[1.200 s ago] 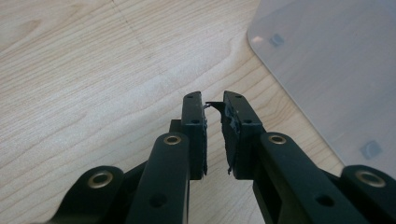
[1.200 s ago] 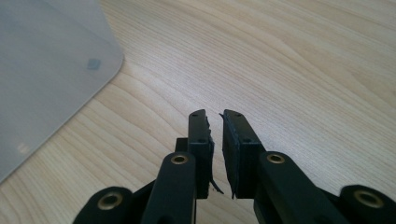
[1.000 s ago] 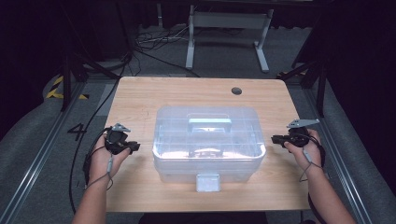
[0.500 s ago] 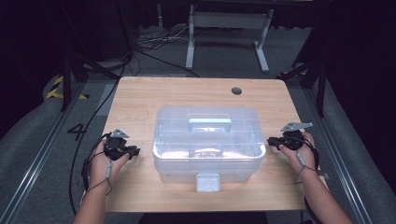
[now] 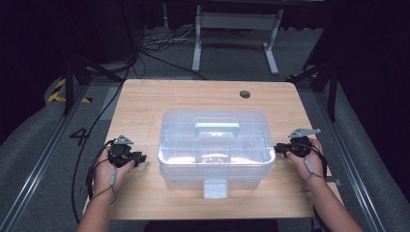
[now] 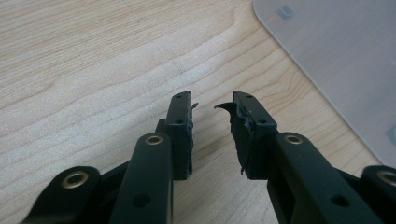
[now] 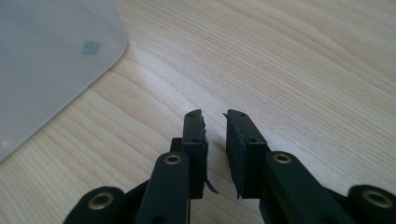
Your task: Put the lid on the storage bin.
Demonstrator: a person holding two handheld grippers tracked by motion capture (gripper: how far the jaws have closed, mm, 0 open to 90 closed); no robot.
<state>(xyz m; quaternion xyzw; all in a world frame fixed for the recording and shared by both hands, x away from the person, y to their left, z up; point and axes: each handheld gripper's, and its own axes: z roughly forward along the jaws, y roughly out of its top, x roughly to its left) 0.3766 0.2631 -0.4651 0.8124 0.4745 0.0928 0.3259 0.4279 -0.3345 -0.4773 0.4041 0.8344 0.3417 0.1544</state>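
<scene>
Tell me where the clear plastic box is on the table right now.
In the high view the clear plastic box sits mid-table, toward the near edge, between the left tongs and the right tongs, its front latch facing the person.

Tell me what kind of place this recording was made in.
Probably a lab or studio recording bay, not a home. A lone wooden table holding a clear plastic box stands on grey carpet, with loose cables and a metal stand behind, and black surroundings.
</scene>
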